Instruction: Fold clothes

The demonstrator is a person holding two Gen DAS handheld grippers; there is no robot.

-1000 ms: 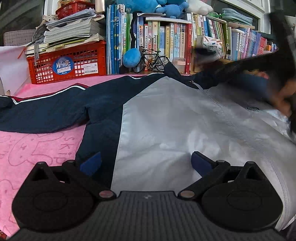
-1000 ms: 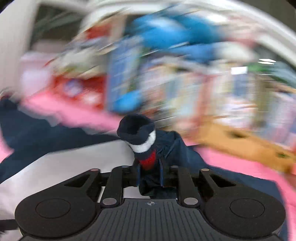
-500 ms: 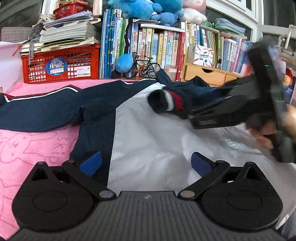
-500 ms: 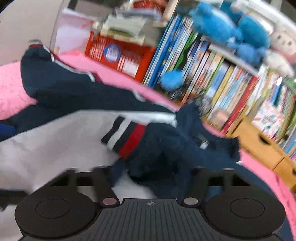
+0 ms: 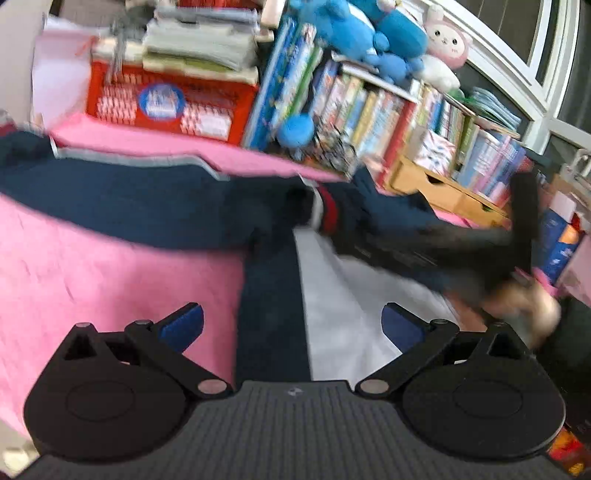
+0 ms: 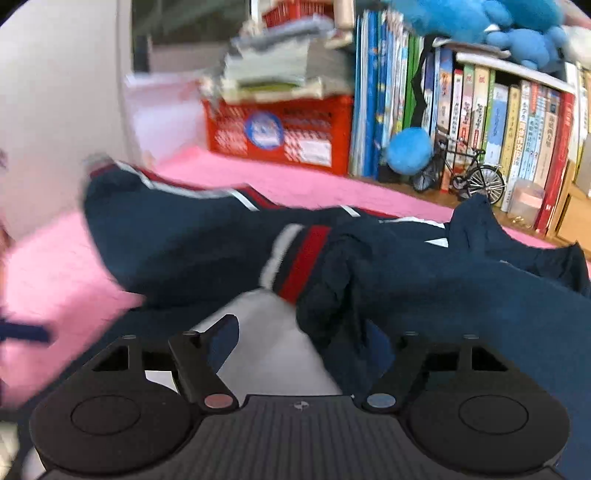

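Both views were blurred, so small details were hard to read. One jacket [image 5: 155,210], dark blue with a pale grey panel, lay spread on the pink cover [image 5: 92,280] of the table, across the middle of both frames. Its far left end was cut off by the frame edge in the left wrist view. One sleeve was folded over the body, with its striped cuff [image 6: 295,258] near the centre of the right wrist view.

The left tool [image 5: 291,326] stood wide at the bottom of its view, above the jacket, and nothing was between its two blue pads [image 5: 181,326].

The right tool [image 6: 299,347] had just been opening. The folded sleeve lay between its jaws, and the cloth hid the right pad, so I could not tell if it still touched. In the left wrist view this tool was only a dark smear at the right, with a blurred hand [image 5: 528,306] behind it.

In the upper part of the frames stood one red basket [image 6: 280,129] under stacked papers, one row of books [image 6: 480,110], and one small toy bicycle [image 6: 469,177]. The blue plush toys [image 5: 369,29] were cut off at the top, so their number was not clear.
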